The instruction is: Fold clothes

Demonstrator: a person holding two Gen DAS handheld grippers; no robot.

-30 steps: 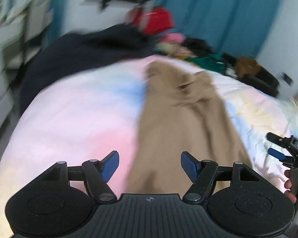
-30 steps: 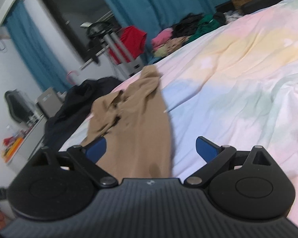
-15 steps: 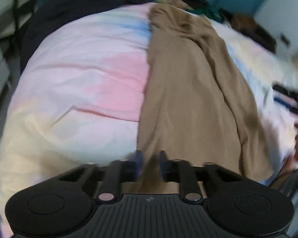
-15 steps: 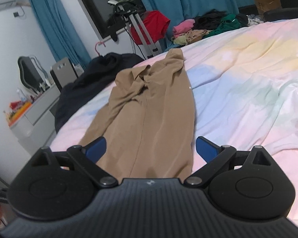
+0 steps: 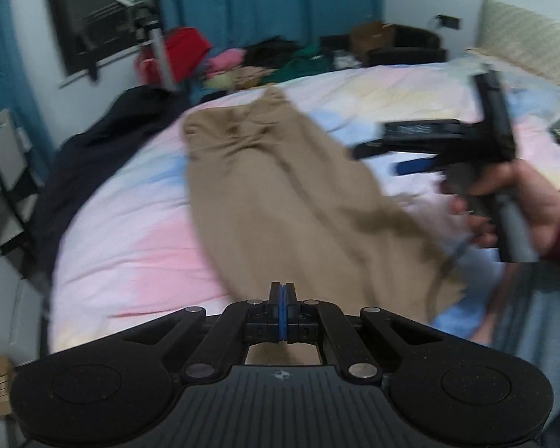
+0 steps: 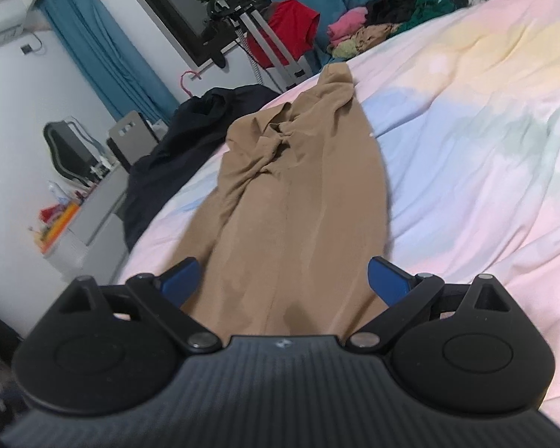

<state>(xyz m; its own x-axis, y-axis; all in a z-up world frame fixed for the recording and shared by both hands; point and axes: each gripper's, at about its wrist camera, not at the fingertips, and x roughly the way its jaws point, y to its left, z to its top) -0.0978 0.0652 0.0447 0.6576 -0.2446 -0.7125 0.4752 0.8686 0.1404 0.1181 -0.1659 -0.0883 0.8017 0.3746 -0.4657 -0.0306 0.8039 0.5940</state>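
On the bed (image 6: 485, 142), left claw (image 5: 279, 306) clamps the tan garment (image 6: 298, 205) hem; right claw (image 6: 283, 280) hovers apart over it. Garment's long axis runs away toward the curtains (image 5: 265, 0).

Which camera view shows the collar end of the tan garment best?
The right wrist view. There the tan garment is sharp, and its bunched collar end with crumpled folds is clear between the open right gripper fingers. The left wrist view shows the same garment blurred by motion; its far end is only a soft shape.
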